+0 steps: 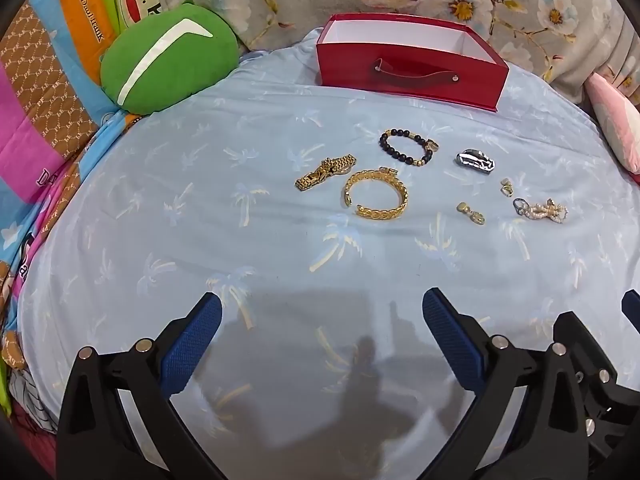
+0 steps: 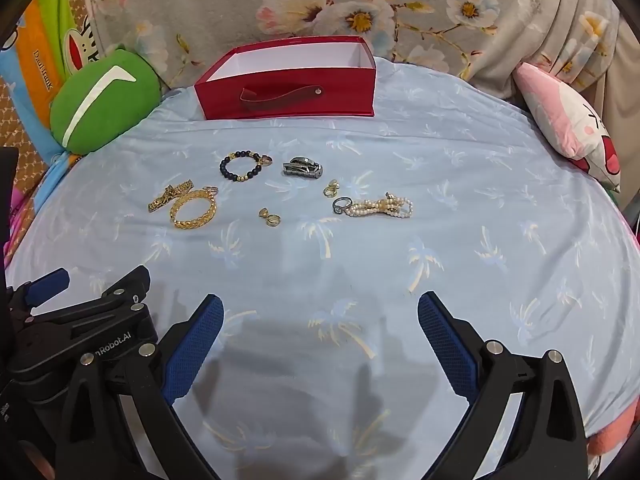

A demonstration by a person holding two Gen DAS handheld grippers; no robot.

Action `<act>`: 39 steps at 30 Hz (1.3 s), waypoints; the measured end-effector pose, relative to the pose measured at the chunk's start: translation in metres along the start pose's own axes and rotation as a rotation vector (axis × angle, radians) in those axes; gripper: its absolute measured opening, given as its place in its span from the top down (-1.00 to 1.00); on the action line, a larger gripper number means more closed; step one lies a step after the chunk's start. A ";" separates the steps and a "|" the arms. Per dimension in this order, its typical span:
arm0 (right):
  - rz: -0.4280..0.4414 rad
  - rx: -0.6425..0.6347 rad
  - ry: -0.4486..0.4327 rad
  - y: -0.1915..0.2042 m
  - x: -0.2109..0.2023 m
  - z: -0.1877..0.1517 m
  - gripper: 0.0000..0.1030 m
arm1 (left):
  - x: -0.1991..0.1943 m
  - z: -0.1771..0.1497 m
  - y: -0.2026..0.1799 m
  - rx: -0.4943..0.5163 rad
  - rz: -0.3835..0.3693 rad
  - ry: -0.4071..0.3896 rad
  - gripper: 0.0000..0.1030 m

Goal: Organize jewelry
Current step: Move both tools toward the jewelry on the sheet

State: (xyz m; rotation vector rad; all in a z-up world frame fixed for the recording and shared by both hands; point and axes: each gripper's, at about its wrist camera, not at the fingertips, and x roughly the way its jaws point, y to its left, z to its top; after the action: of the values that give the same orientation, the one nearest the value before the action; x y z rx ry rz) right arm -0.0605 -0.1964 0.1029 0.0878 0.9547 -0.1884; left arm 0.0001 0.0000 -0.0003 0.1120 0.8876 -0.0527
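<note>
Right wrist view alone shows the whole pink pillow (image 2: 568, 120) and the pearl bracelet (image 2: 380, 207) lying full length with a ring (image 2: 343, 204) touching its end; left wrist view squeezes them toward its edge. Both tongs, left (image 1: 322, 312) and right (image 2: 320, 312), hover apart and hold nothing above the bed sheet (image 1: 200, 240). Jewelry lies loose before the open red box (image 1: 408, 60), whose floor is hidden. Small earrings (image 2: 270, 216) are hard to make out
</note>
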 end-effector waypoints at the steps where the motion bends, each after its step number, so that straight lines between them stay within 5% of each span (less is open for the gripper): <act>1: 0.000 0.001 0.000 0.000 0.000 -0.001 -0.87 | -0.001 0.000 0.002 -0.002 -0.002 0.002 -0.91; 24: 0.002 0.001 0.005 0.001 0.003 -0.003 -0.87 | 0.003 -0.004 0.000 0.012 0.007 0.002 -0.91; 39: 0.019 0.009 0.014 -0.005 0.016 -0.004 -0.86 | 0.018 -0.004 -0.001 -0.055 -0.096 0.076 -0.91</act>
State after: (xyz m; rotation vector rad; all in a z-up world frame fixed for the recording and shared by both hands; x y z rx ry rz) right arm -0.0556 -0.2026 0.0871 0.1069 0.9663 -0.1748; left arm 0.0080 -0.0006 -0.0171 0.0197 0.9689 -0.1141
